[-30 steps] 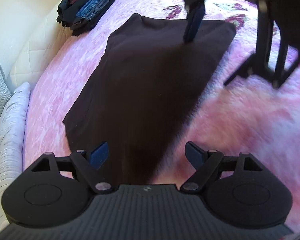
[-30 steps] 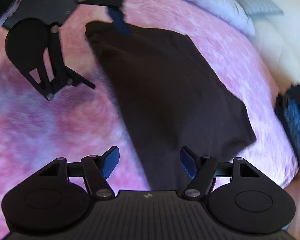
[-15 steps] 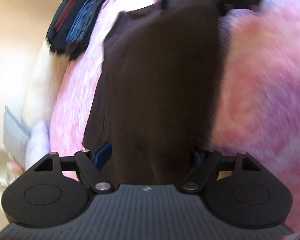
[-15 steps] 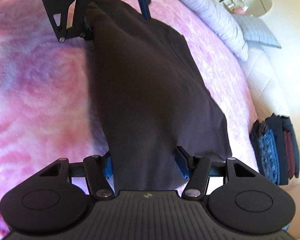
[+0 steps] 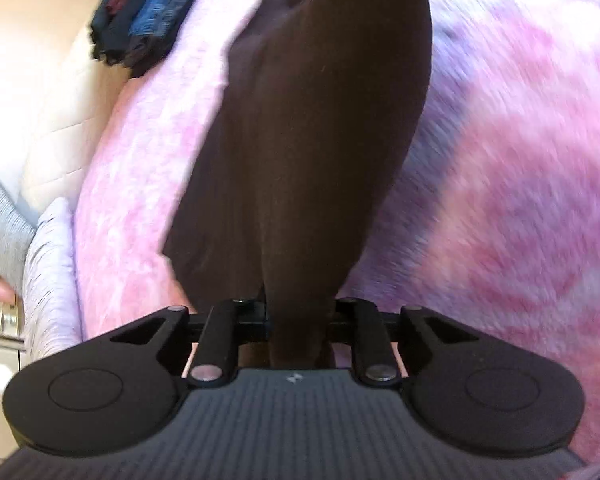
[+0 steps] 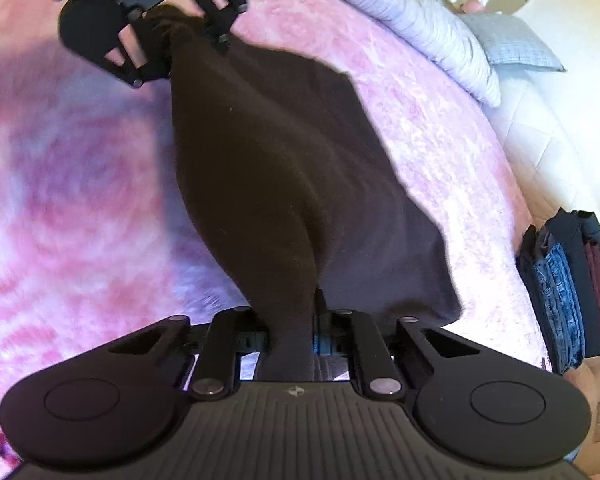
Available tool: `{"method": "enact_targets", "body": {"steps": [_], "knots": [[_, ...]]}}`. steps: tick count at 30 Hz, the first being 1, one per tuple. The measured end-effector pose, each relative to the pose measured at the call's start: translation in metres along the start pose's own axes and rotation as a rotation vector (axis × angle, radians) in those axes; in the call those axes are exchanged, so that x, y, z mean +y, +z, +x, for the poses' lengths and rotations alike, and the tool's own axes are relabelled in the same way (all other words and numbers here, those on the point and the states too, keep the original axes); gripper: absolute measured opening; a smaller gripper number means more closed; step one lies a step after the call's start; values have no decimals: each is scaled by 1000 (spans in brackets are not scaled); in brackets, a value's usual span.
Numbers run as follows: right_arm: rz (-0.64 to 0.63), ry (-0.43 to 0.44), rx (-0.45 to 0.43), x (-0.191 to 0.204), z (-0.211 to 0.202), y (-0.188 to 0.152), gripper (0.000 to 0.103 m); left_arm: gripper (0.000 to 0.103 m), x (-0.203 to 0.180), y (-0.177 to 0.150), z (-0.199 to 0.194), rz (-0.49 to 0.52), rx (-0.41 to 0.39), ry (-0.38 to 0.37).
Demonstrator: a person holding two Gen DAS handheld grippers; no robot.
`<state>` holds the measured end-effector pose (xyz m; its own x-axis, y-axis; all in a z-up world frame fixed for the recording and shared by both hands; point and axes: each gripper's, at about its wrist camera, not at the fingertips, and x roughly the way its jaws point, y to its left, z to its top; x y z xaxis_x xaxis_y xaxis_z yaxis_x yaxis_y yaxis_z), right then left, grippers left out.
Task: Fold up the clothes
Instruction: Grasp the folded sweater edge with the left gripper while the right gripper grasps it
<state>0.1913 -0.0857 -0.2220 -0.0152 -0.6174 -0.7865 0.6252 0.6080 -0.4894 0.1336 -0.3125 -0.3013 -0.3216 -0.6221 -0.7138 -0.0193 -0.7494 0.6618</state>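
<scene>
Dark brown garment (image 5: 320,128) stretches between both closing tongs, pinched in each

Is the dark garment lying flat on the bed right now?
No. Both closing grippers, left and right, pinch the garment; one edge is gathered and raised.

- My right gripper (image 6: 292,338) is closing on a bunched edge of the dark brown garment (image 6: 284,184).
- My left gripper (image 6: 180,36) pinches its far end.
- Folded clothes stack (image 6: 568,284), seemingly jeans among them, sits right on the pink blanket (image 6: 72,208).
</scene>
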Motion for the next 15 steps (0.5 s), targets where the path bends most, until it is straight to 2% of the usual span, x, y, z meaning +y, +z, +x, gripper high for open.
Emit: {"method": "enact_targets", "body": {"steps": [7,12,15], "knots": [[14,33,-18,-66,-52,33,10,13,71,26,-58,-70,-9,15],[-1,25,-37,-98,-100,59,9,13,103,37,-100,-82,-5,38],[-16,6,-47,-106,-126,70,9,13,111,39,-126,-63,-3,60]]}}
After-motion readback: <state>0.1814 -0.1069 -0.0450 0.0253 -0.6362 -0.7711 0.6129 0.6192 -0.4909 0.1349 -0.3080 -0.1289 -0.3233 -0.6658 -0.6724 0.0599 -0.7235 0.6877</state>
